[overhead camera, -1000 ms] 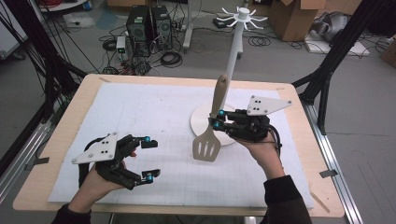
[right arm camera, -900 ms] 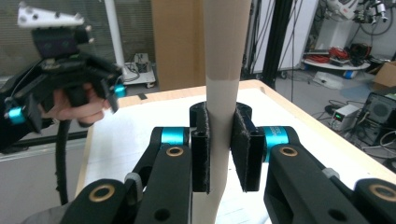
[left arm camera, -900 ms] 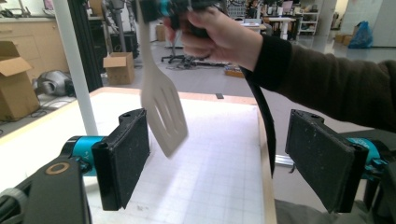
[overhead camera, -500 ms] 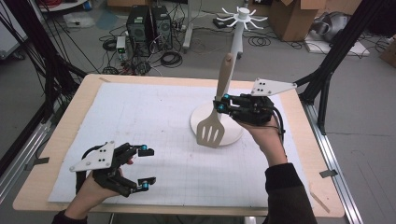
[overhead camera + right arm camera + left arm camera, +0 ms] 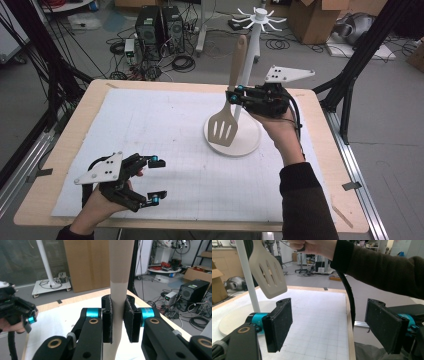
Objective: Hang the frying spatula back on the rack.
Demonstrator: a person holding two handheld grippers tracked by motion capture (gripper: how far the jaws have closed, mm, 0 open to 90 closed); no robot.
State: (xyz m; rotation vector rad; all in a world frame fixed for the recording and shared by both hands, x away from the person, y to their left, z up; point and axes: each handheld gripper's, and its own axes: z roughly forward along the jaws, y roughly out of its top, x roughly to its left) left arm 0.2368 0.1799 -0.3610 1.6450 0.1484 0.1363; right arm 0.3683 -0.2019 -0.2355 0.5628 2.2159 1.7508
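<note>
Left gripper (image 5: 150, 181) rests at the near left corner of the table (image 5: 60, 150), on the white gridded mat (image 5: 165, 130). Its jaws stand apart with nothing between them; the left gripper view looks between the two pads onto bare mat. It sits nearer the front edge than a second ago, though little changed from half a second ago.

Right gripper (image 5: 232, 95) is over the far right part of the table, its jaws clamped on the neck of the spatula (image 5: 224, 127), just above the slotted blade. The right gripper view shows both pads pressed flat on the handle. The spatula hangs upright, blade down, clear of the mat, in front of the round white base (image 5: 250, 142) of the rack pole (image 5: 255, 45).

Against the earlier frames: the right hand and spatula are higher and farther toward the back edge. The blade was over the mat beside the base; it is now over the base's left part. The grip is unchanged.
</note>
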